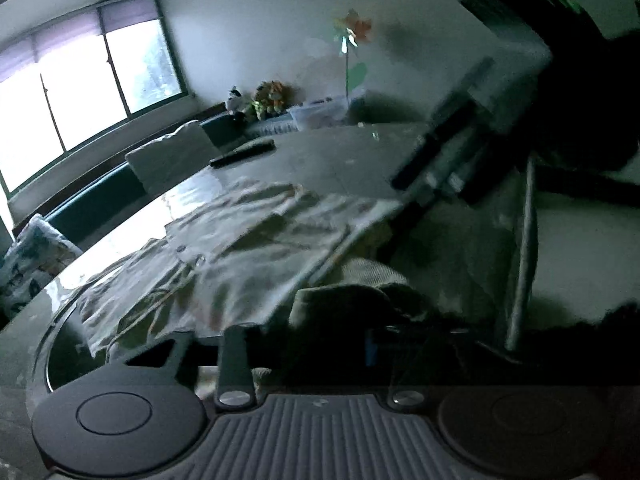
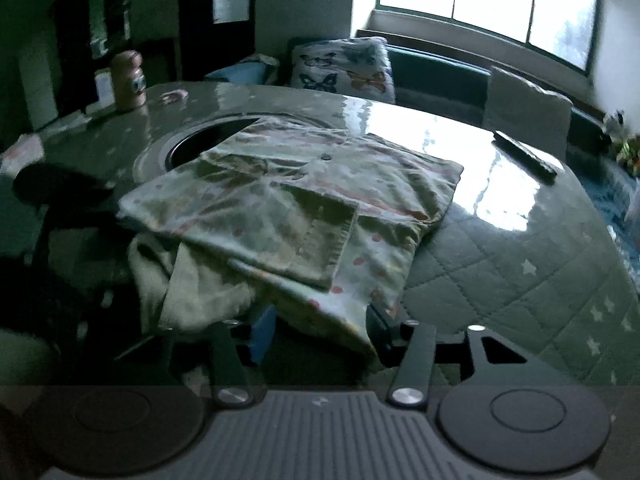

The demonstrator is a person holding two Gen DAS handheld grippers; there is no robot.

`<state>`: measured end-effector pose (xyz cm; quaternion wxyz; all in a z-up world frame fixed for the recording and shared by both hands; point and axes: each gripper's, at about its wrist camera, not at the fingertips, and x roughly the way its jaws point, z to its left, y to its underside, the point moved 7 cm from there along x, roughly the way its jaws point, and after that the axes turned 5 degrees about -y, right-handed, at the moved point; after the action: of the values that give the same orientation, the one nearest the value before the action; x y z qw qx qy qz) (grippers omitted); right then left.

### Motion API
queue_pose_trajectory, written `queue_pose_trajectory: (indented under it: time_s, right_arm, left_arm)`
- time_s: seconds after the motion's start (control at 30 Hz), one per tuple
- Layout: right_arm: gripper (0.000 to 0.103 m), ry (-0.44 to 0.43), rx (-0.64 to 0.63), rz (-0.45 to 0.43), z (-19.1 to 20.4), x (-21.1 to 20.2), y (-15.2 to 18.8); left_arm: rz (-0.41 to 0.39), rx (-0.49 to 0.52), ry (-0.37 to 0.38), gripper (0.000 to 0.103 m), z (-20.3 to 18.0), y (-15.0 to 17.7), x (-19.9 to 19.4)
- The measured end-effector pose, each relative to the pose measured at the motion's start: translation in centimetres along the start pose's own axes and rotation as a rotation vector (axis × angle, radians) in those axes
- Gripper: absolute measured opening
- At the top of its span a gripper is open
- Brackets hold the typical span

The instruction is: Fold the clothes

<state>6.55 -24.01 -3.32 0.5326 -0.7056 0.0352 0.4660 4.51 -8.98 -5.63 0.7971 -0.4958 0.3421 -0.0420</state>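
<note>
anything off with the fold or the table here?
Yes. The patterned garment lies skewed, its near corner hanging off the table edge rather than flat. A plain cloth is bunched under it and droops over the edge too. A dark remote sits by the far edge. No spills or damage visible.

- Left gripper (image 1: 316, 332): fingertips are lost in shadow; whether cloth is pinched cannot be told.
- Right gripper (image 2: 320, 330): tips are covered by the hanging edge of the patterned garment (image 2: 304, 184).
- Beige cloth (image 2: 192, 288) is partly hidden beneath that garment.
- Butterfly pillow (image 1: 28, 256) is cut off by the frame edge.
- Toys (image 1: 264, 100) on the far ledge are blurred beyond identification.
</note>
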Motion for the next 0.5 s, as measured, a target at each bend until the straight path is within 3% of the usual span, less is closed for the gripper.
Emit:
queue_pose_trajectory:
  time_s: [0.23,0.4,0.5]
  right_arm:
    - [0.056,-0.045,-0.120,-0.025,2.2,0.8,-0.4]
    - [0.056,-0.062,-0.228,-0.071,4.4,2.7,-1.8]
    - [0.049,-0.084,-0.251,-0.083,5.4,4.0,-2.6]
  left_arm:
    - [-0.017,-0.177,-0.030,0.012,3.9,-2.2,0.8]
    - [-0.027,-0.226,-0.038,0.011,5.5,-3.2,1.3]
    - [-0.023,-0.236,-0.042,0.012,5.8,-3.2,1.4]
